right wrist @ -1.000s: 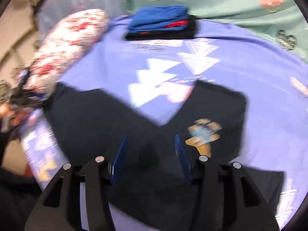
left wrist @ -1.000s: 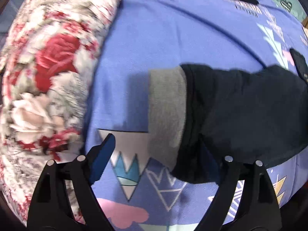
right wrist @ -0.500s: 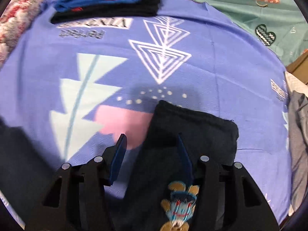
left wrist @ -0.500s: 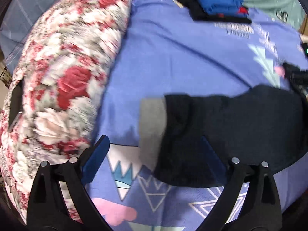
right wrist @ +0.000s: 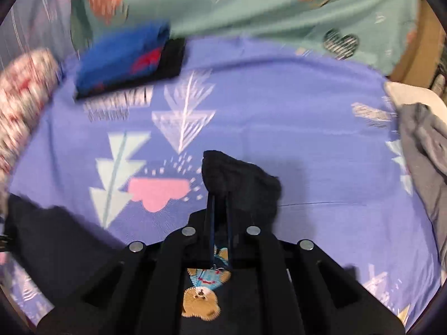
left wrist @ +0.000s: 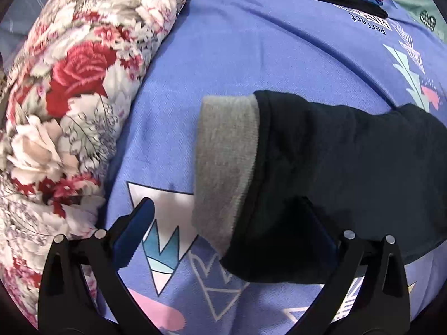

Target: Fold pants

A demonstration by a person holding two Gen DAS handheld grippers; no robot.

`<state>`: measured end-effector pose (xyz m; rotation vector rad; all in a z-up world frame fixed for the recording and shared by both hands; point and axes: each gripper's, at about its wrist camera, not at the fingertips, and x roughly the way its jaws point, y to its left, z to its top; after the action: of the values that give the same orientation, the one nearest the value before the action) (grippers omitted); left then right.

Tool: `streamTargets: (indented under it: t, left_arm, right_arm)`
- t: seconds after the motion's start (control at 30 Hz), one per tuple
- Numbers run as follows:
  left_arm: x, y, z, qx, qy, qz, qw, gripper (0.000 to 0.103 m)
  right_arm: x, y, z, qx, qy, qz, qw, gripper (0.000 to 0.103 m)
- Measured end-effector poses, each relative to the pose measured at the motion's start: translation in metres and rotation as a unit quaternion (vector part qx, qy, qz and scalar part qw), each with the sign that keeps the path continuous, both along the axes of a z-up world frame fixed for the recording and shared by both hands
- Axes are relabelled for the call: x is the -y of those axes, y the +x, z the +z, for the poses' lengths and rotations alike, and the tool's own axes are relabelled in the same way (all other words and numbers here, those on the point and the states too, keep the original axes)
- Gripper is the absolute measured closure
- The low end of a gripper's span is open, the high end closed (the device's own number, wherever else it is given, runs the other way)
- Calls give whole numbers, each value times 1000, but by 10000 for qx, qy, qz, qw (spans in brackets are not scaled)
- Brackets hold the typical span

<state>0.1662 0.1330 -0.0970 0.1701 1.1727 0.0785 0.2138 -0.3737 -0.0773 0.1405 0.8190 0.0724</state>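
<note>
Dark navy pants (left wrist: 349, 167) lie on a purple patterned sheet (left wrist: 251, 42); their grey waistband (left wrist: 223, 156) faces my left gripper (left wrist: 229, 229). That gripper is open, its jaws straddling the waistband's near corner. In the right wrist view my right gripper (right wrist: 219, 203) is shut on a dark leg end (right wrist: 240, 178) of the pants and holds it lifted off the sheet. A bear patch (right wrist: 201, 301) on the pants shows under the gripper. The rest of the pants (right wrist: 56, 240) lies at the left.
A floral quilt (left wrist: 69, 97) is rolled along the left. A stack of folded clothes (right wrist: 128, 55), blue on black, sits at the far side. Grey garments (right wrist: 424, 162) are heaped at the right. A teal sheet (right wrist: 251, 5) lies beyond.
My right gripper has closed on the leg end and raised it. My left gripper has moved closer over the waistband and stays open.
</note>
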Motion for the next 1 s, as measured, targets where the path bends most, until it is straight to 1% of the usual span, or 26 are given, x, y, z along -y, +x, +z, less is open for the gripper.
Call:
streamTargets:
  t: [0.07, 0.13, 0.23, 0.27, 0.33, 0.4, 0.5, 0.53, 0.57, 0.6, 0.63, 0.67, 0.7, 0.73, 0.8, 0.83, 0.9, 0.93, 0.97, 1.0]
  left_arm:
    - [4, -1, 3, 66, 141, -42, 9999, 2]
    - [8, 0, 6, 107, 258, -122, 9995, 2]
    - [9, -1, 8, 74, 205, -85, 9997, 2]
    - [9, -1, 8, 68, 184, -68, 9998, 2]
    - [5, 0, 4, 74, 161, -50, 9998, 2]
    - [2, -4, 2, 108, 167, -42, 9998, 2]
    - [-1, -12, -4, 153, 125, 11, 9998, 2]
    - [-2, -13, -4, 162, 92, 37, 9998, 2]
    - [-6, -8, -5, 156, 66, 53, 9998, 2]
    - [-7, -9, -4, 159, 45, 70, 9998, 2]
    - [-8, -8, -3, 187, 62, 77, 9998, 2]
    - [-6, -13, 4, 377, 201, 82, 9991, 2]
    - [-4, -19, 11, 621, 308, 62, 9976, 2]
    - [-1, -28, 21, 941, 322, -3, 9950, 2]
    - [3, -36, 31, 1089, 89, -111, 9940, 2]
    - [6, -39, 34, 1100, -33, -126, 9939, 2]
    - [11, -38, 34, 1031, -66, -77, 9946, 2]
    - [16, -38, 33, 980, -89, -60, 9951, 2]
    - [19, -39, 34, 980, -122, -57, 9951, 2]
    - [22, -40, 35, 993, -155, -30, 9949, 2]
  right_arm:
    - [25, -27, 18, 207, 344, -77, 9992, 96]
    - [53, -59, 32, 403, 510, -251, 9976, 96]
    - [82, -99, 29, 477, 780, -467, 9947, 97]
    - [91, -110, 21, 437, 869, -541, 9938, 97]
    - [106, -126, -8, 204, 1121, -704, 9910, 97]
    - [115, -138, -51, -270, 1373, -883, 9862, 97]
    - [120, -147, -111, -957, 1548, -1132, 9768, 97]
    - [121, -150, -123, -1080, 1571, -1149, 9749, 96]
    - [122, -156, -127, -966, 1699, -1115, 9743, 96]
    - [122, -159, -126, -932, 1753, -1069, 9742, 94]
    - [122, -162, -124, -915, 1773, -1003, 9747, 88]
    - [121, -165, -119, -808, 1744, -941, 9768, 72]
    - [122, -167, -112, -688, 1679, -940, 9789, 65]
    - [124, -169, -106, -558, 1625, -953, 9805, 59]
    - [127, -167, -98, -371, 1717, -904, 9803, 58]
    - [127, -161, -98, -403, 1697, -925, 9803, 58]
    - [125, -147, -104, -637, 1528, -1034, 9808, 58]
    - [128, -141, -109, -791, 1447, -1122, 9799, 66]
    - [131, -138, -116, -972, 1396, -1297, 9769, 87]
    - [134, -137, -118, -1004, 1432, -1401, 9746, 92]
